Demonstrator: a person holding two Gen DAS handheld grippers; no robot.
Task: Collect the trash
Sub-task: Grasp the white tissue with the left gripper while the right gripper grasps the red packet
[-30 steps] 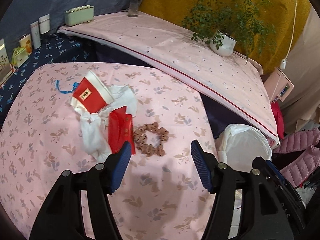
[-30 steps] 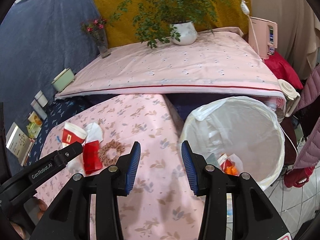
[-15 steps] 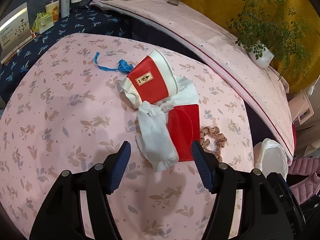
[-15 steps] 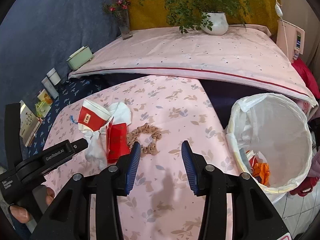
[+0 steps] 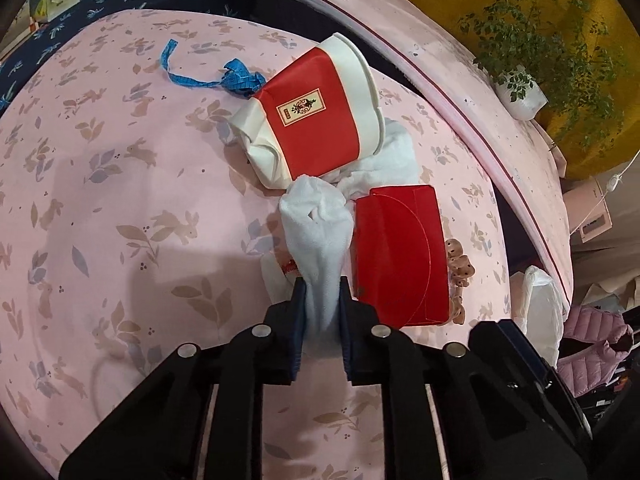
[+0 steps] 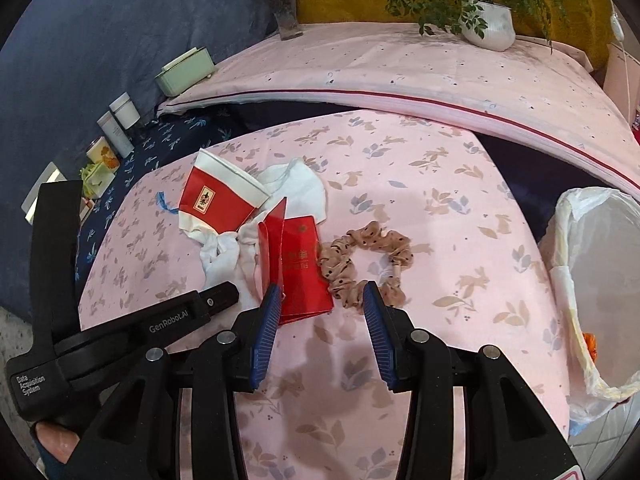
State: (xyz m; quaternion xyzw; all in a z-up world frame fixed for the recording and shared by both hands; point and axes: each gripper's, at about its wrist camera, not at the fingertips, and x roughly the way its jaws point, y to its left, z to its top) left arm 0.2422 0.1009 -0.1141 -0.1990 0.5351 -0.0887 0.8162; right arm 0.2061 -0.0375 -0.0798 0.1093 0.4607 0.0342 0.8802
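Observation:
A crumpled white tissue (image 5: pixel 320 232) lies on the pink tablecloth (image 5: pixel 120 200), partly under a crushed red-and-white paper cup (image 5: pixel 316 116). My left gripper (image 5: pixel 322 292) is closing, and its blue pads press the tissue's near end between them. Right of the tissue lies a flat red packet (image 5: pixel 400 256), with a tan scrunchie (image 5: pixel 458 268) beyond it. In the right wrist view my right gripper (image 6: pixel 320 300) hovers open just short of the red packet (image 6: pixel 300 268) and the scrunchie (image 6: pixel 368 260), holding nothing. The left gripper's finger (image 6: pixel 216 302) reaches in beside the tissue (image 6: pixel 224 260).
A bin lined with a white bag (image 6: pixel 592 280) stands off the table's right edge, with orange scraps inside. A blue tape (image 5: pixel 236 78) lies behind the cup. A raised pink-covered surface (image 6: pixel 400 76) behind carries a potted plant (image 6: pixel 488 28), a vase (image 6: pixel 288 20) and a green box (image 6: pixel 184 70).
My left gripper came down onto the tissue and its jaws closed on it. My right gripper moved nearer to the red packet and scrunchie, still open; the bin slid to the right edge.

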